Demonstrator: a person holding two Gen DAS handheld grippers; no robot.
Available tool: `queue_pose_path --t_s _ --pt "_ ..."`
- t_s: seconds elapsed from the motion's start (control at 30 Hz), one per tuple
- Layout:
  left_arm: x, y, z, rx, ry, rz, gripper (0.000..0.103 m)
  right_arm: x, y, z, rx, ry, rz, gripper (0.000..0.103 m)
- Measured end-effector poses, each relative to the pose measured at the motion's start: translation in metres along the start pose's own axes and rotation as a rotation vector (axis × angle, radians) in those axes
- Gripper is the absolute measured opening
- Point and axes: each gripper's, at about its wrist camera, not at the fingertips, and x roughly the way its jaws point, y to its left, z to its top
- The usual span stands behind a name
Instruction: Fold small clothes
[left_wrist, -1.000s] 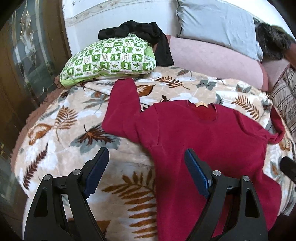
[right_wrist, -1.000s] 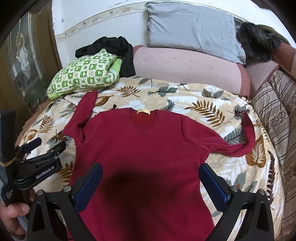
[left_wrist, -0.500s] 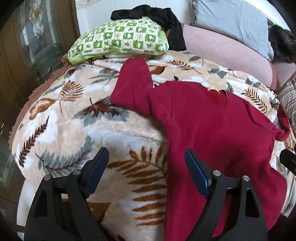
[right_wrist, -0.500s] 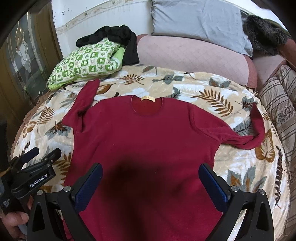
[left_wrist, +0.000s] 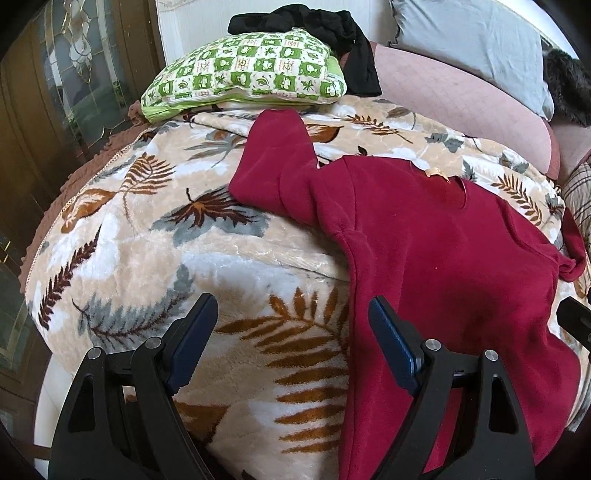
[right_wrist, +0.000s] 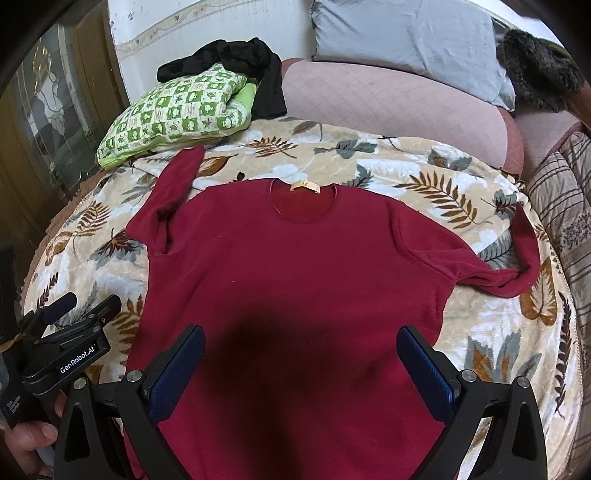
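left gripper (left_wrist: 291, 332): jaws wide, nothing between them; hovering over the leaf-print blanket (left_wrist: 147, 251) at the near left, just left of the garment's side edge.
right gripper (right_wrist: 299, 356): jaws wide, empty; centred over the lower body of the red sweater (right_wrist: 295, 277), casting a dark shadow on it.
sweater position: spread flat, front up, on the blanket; neckline and tan label (right_wrist: 304, 185) at the far end, hem at the near end, hanging over the bed's near edge.
long axis: near to far, running straight away from both grippers.
left sleeve (left_wrist: 273, 162): bent up toward the far left, cuff just short of the green checked pillow (left_wrist: 247, 70); far-right of the left gripper's tips.
right sleeve (right_wrist: 517, 266): out to the right, doubled back on itself.
nearer gripper: left for the left sleeve and side edge, right for the right sleeve.
likely next move: probably folding a side or sleeve inward across the body.
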Motion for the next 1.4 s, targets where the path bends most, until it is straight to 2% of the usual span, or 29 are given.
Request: queue_pose_path --t_s 0.27,0.43,0.67,0.77,0.83,1.1,1.27,1.4 --pt "0.012 0.004 -0.001 -0.004 0.023 0.002 0.084 0.017 0.004 0.007 -0.017 0.015 0.02 0.103" --pt "0.018 0.011 -0.003 -0.015 0.054 -0.025 0.084 0.038 0.015 0.024 -0.022 0.011 0.107 0.103" --pt "0.028 0.028 -0.001 -0.054 0.079 -0.048 0.084 0.072 0.057 0.074 -0.09 -0.012 0.224 0.102" --pt "0.038 0.038 0.01 -0.068 0.086 -0.052 0.084 0.092 0.081 0.105 -0.111 -0.001 0.307 0.102" --pt "0.042 0.044 0.019 -0.08 0.078 -0.055 0.084 0.106 0.091 0.125 -0.1 0.004 0.329 0.102" --pt "0.073 0.071 0.06 -0.095 0.066 -0.022 0.084 0.177 0.126 0.189 -0.057 0.022 0.338 0.102" --pt "0.098 0.086 0.078 -0.117 0.076 -0.01 0.084 0.238 0.144 0.218 -0.018 0.087 0.341 0.102" --pt "0.11 0.093 0.085 -0.126 0.078 -0.016 0.084 0.267 0.158 0.237 -0.038 0.071 0.326 0.102"
